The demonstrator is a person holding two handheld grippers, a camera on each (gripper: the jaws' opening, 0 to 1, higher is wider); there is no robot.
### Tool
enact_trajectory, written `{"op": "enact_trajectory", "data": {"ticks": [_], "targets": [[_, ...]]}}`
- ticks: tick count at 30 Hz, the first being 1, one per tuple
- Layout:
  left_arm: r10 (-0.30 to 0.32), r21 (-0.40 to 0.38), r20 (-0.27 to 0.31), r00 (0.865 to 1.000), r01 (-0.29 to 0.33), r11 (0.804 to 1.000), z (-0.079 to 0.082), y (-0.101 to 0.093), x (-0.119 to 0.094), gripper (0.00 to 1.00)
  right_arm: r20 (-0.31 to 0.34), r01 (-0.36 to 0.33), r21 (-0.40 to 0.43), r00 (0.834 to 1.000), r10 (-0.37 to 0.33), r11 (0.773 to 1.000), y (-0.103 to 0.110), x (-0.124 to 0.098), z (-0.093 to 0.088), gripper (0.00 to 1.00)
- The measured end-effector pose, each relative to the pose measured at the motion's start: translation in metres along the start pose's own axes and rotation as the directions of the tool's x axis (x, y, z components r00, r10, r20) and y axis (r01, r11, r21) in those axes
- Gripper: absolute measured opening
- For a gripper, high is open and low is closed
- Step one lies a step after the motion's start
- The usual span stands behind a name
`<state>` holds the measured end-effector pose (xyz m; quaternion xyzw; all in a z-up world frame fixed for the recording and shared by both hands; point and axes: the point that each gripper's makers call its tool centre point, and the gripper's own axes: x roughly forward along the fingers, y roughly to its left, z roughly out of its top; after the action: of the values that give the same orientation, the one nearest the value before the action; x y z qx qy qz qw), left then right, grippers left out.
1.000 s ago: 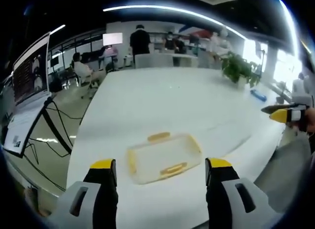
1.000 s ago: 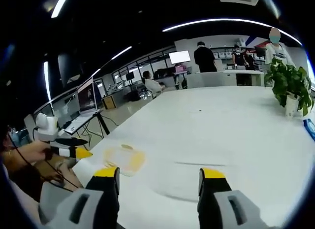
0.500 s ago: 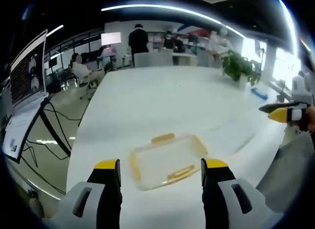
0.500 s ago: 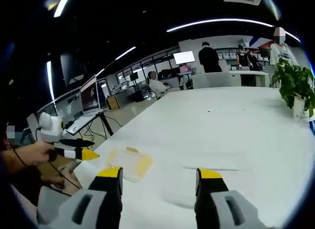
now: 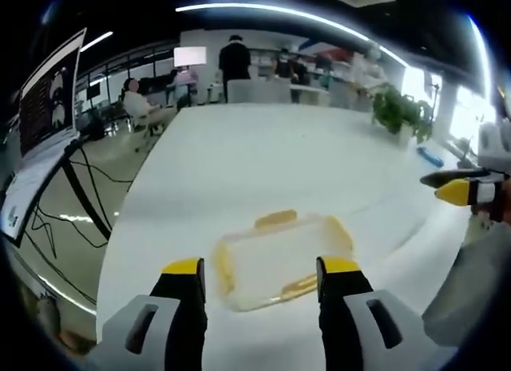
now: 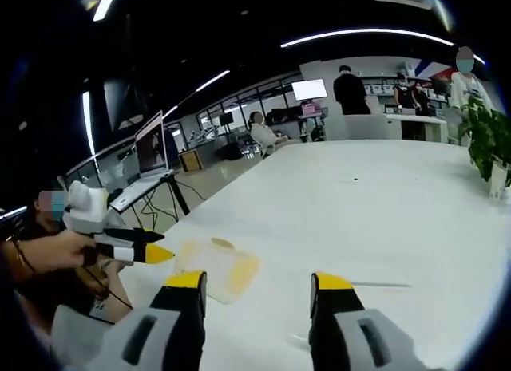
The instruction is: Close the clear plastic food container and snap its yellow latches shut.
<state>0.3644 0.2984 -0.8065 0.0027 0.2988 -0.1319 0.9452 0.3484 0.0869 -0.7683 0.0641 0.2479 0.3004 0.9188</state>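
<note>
The clear plastic food container point(image 5: 279, 258) sat on the white tabletop point(image 5: 263, 163) at 12 o'clock between the left gripper point(image 5: 260, 269) jaws — both grippers gaped empty, lid apparently on, yellow latches point(image 5: 275, 219) unsnapped.

white table point(image 5: 263, 159) | potted plant point(image 5: 402, 112) | wall screen point(image 6: 309, 89) | ceiling light strip point(image 5: 279, 12) | laptop point(image 6: 150, 155)

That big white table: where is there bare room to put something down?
Most of the white table is bare: the wide stretch between the clear plastic food container with yellow latches and the potted green plant. It is crowded only near the front edge, where the left gripper hovers by the container.
</note>
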Motion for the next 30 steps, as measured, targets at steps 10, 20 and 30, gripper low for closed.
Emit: {"op": "enact_trajectory", "data": {"ticks": [10, 20, 30], "targets": [[0.059, -0.027, 0.014, 0.998, -0.059, 0.998, -0.001, 0.015, 0.006, 0.45, -0.022, -0.001, -0.133, 1.000, -0.001, 0.991, 0.016, 0.028, -0.005, 0.44], [0.070, 0.001, -0.026, 0.997, -0.070, 0.998, -0.012, 0.021, 0.016, 0.41, -0.043, -0.010, -0.122, 0.999, 0.004, 0.992, 0.028, 0.054, -0.019, 0.38], [0.045, -0.007, -0.068, 0.997, -0.046, 0.999, -0.024, 0.018, 0.034, 0.36, -0.092, -0.016, -0.090, 0.996, 0.007, 0.996, 0.029, 0.084, -0.037, 0.30]]}}
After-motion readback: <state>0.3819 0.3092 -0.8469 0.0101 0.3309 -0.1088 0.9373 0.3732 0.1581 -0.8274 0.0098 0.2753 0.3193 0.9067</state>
